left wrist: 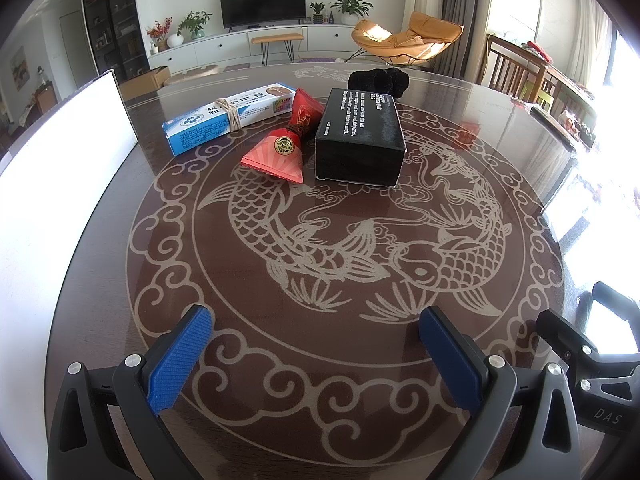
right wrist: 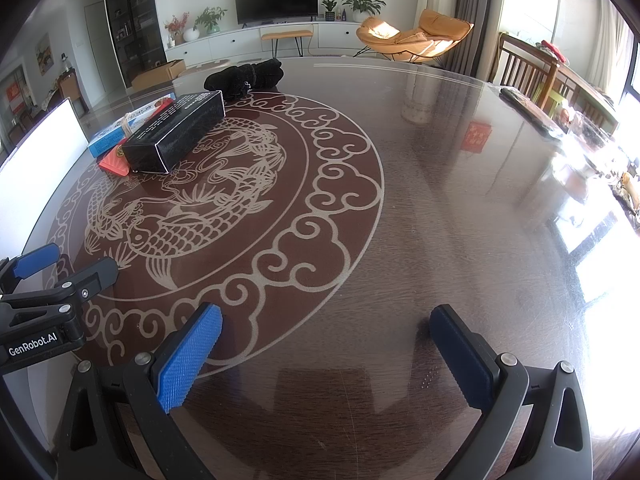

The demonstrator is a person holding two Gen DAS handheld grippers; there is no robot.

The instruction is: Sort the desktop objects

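Note:
On the round glass-topped table (left wrist: 320, 248) lie a black box (left wrist: 360, 136) with white lettering, a red wrapped packet (left wrist: 286, 142) with a gold seal, a blue-and-white carton (left wrist: 228, 116) tied with string, and a black cloth bundle (left wrist: 378, 80) behind them. My left gripper (left wrist: 316, 356) hovers open near the table's front, well short of these objects. In the right wrist view my right gripper (right wrist: 326, 356) is open over bare table, with the black box (right wrist: 176, 136), red packet (right wrist: 114, 162), carton (right wrist: 120, 128) and cloth (right wrist: 244, 74) far off at the upper left.
A white panel (left wrist: 64, 184) stands at the table's left edge. The left gripper's body (right wrist: 48, 300) shows at the right view's left edge. Wooden chairs (right wrist: 528, 68) and a cluttered sideboard (right wrist: 592, 132) stand to the right. A TV and an orange lounge chair are across the room.

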